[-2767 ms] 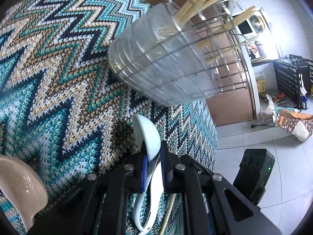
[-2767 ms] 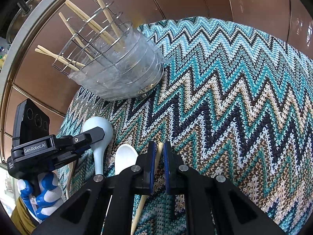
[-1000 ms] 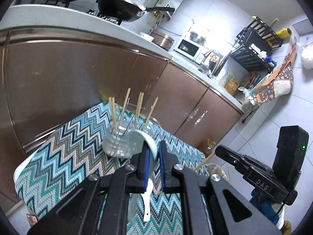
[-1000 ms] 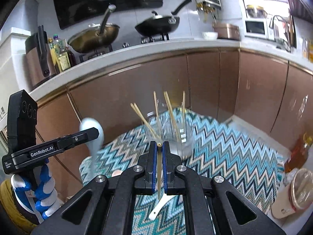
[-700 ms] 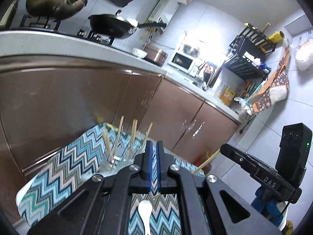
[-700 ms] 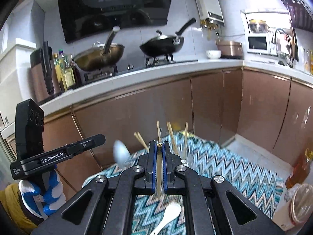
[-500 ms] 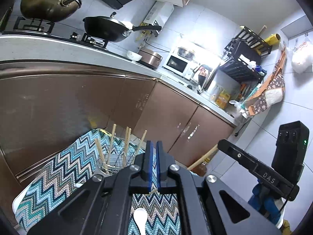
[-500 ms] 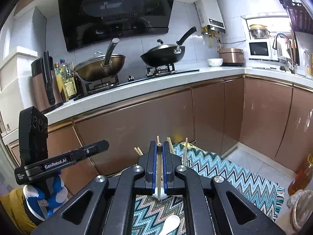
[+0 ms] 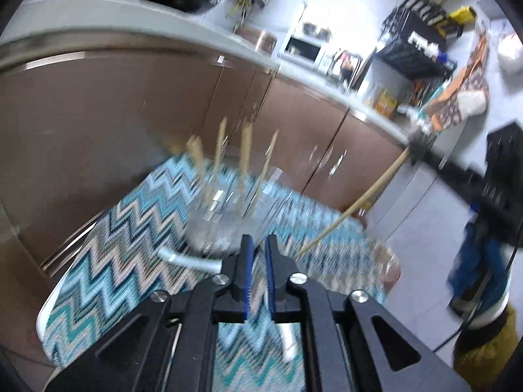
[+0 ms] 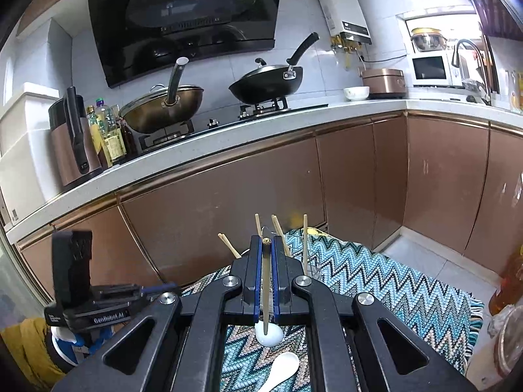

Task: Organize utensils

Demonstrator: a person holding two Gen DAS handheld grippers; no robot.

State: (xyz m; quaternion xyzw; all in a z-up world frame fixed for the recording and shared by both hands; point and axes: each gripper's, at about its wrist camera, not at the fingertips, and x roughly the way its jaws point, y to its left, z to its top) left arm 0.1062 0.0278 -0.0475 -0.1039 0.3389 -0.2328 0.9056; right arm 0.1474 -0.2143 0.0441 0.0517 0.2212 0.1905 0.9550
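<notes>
The left wrist view is blurred. My left gripper (image 9: 257,241) hangs over the zigzag cloth (image 9: 124,261); its jaws are opening, with nothing between them. A pale blue spoon (image 9: 189,261) lies just left of its tips, beside the clear holder (image 9: 225,222) with several chopsticks upright in it. My right gripper (image 10: 266,241) is shut on one chopstick (image 10: 266,281), which slants down from it toward the cloth (image 9: 356,205). Two white spoons (image 10: 268,333) (image 10: 281,369) lie on the cloth below it. The holder is mostly hidden behind the right gripper's fingers (image 10: 251,271).
Brown cabinets (image 10: 228,202) and a counter with two woks (image 10: 264,85) stand right behind the cloth. A glass jar (image 10: 506,287) sits on the tiled floor at the right edge of the cloth. A blue-gloved hand (image 9: 483,261) holds the right gripper.
The left gripper let go of the pale blue spoon, which now lies on the cloth, then sank toward the holder. The right gripper kept its chopstick and shifted slightly.
</notes>
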